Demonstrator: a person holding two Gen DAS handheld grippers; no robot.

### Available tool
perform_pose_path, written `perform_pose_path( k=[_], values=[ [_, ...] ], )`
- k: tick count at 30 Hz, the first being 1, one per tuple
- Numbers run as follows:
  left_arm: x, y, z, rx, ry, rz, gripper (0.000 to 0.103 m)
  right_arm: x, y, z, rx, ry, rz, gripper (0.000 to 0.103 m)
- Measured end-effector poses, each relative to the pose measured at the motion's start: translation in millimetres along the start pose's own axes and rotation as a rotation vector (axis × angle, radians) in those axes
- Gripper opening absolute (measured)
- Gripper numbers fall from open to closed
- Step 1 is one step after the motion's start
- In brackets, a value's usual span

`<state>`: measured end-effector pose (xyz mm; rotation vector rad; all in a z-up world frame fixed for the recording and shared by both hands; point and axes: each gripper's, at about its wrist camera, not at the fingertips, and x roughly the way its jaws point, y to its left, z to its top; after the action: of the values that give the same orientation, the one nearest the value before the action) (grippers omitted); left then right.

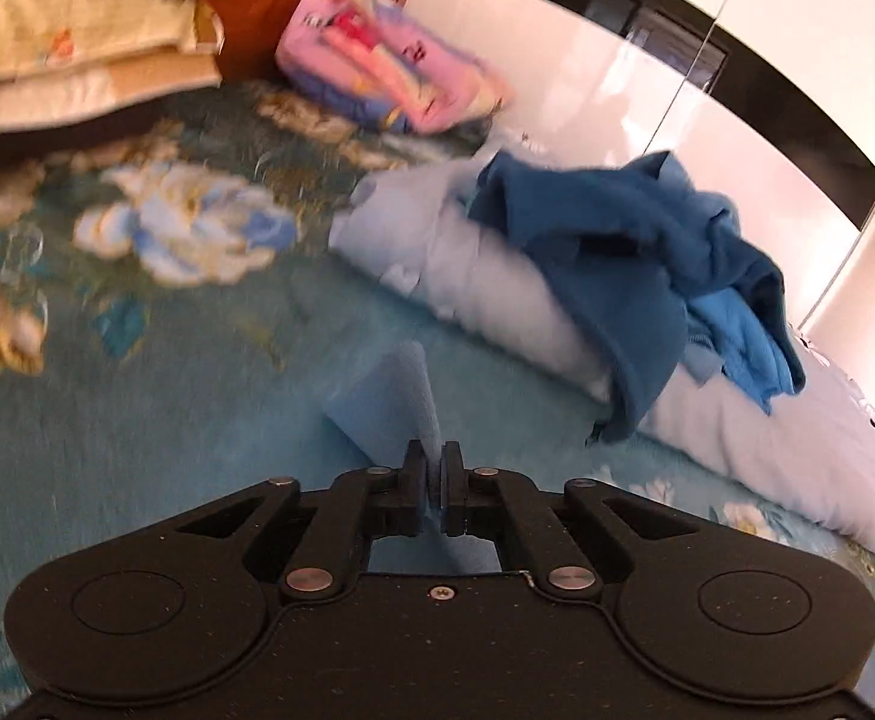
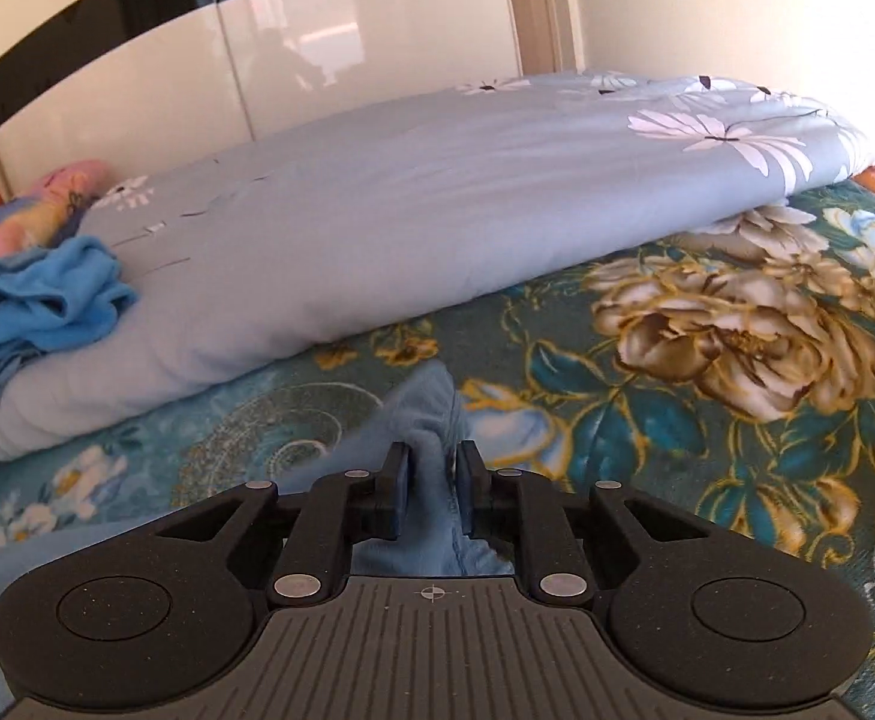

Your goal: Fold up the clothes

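Cloth, a light blue garment (image 1: pixel 404 396), sits pinched in both claws just above the flowered bedspread (image 1: pixel 137 396): the left claw (image 1: pixel 435 474) is clamped nearly shut on a thin ridge, the right claw (image 2: pixel 434 474) a little wider on a thicker fold. From each claw the fabric runs straight ahead along the fingers. Beyond, a heap of blue clothes (image 1: pixel 635 264) lies on the rolled quilt (image 2: pixel 407 228), nearer the left claw; the left view is blurred, so the garment's outline is probably unreadable.

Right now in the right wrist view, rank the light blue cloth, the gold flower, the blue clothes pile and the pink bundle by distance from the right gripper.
1. Light blue cloth: clamped in the right gripper.
2. Gold flower: ahead, right, on the bedspread.
3. Blue clothes pile: far left, on the folded quilt.
4. Pink bundle: far left, behind the pile.
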<state>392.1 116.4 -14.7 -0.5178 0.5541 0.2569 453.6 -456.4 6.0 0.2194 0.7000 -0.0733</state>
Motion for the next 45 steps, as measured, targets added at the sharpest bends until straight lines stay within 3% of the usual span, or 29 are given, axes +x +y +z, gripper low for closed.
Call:
perform_pose_path(
  k=[1,3,6,8,10,16,19,23,25,27,29,35,40,45],
  values=[
    [-2,2,-1,-0.005,0.014,-0.001,0.009,-4,0,1,-0.007,-0.005,-0.001,0.019],
    [-9,7,-1,-0.022,0.040,-0.001,0.025,-18,-3,5,-0.003,-0.024,0.011,0.037],
    [-36,10,-5,-0.033,0.037,-0.020,0.031,-52,-10,4,0.035,-0.068,0.050,0.037],
    [-58,8,-13,-0.012,0.045,-0.041,0.042,-82,-16,-8,0.060,-0.087,0.066,0.041],
    [-83,2,-28,0.017,0.086,-0.132,0.047,-111,-21,-30,0.080,-0.091,0.081,0.044],
    [-129,-35,-103,0.191,0.263,-0.388,0.053,-163,-20,-122,0.153,0.023,0.146,0.047],
    [-136,-55,-132,0.236,0.344,-0.443,0.056,-165,-13,-153,0.196,0.102,0.185,0.048],
    [-152,-72,-141,0.284,0.355,-0.509,0.058,-158,0,-165,0.247,0.139,0.240,0.048],
    [-160,-72,-140,0.282,0.348,-0.519,0.058,-155,7,-171,0.272,0.158,0.267,0.043],
    [-168,-66,-137,0.271,0.333,-0.515,0.058,-151,13,-173,0.288,0.176,0.290,0.017],
    [-174,-60,-134,0.261,0.317,-0.501,0.059,-150,17,-175,0.291,0.181,0.295,0.006],
    [-184,-40,-126,0.206,0.296,-0.442,0.059,-165,21,-174,0.300,0.143,0.325,0.002],
    [-191,-34,-120,0.193,0.283,-0.436,0.059,-189,40,-166,0.239,0.098,0.394,0.002],
    [-195,-36,-119,0.203,0.273,-0.458,0.059,-215,77,-148,0.160,0.049,0.538,0.002]
  ],
)
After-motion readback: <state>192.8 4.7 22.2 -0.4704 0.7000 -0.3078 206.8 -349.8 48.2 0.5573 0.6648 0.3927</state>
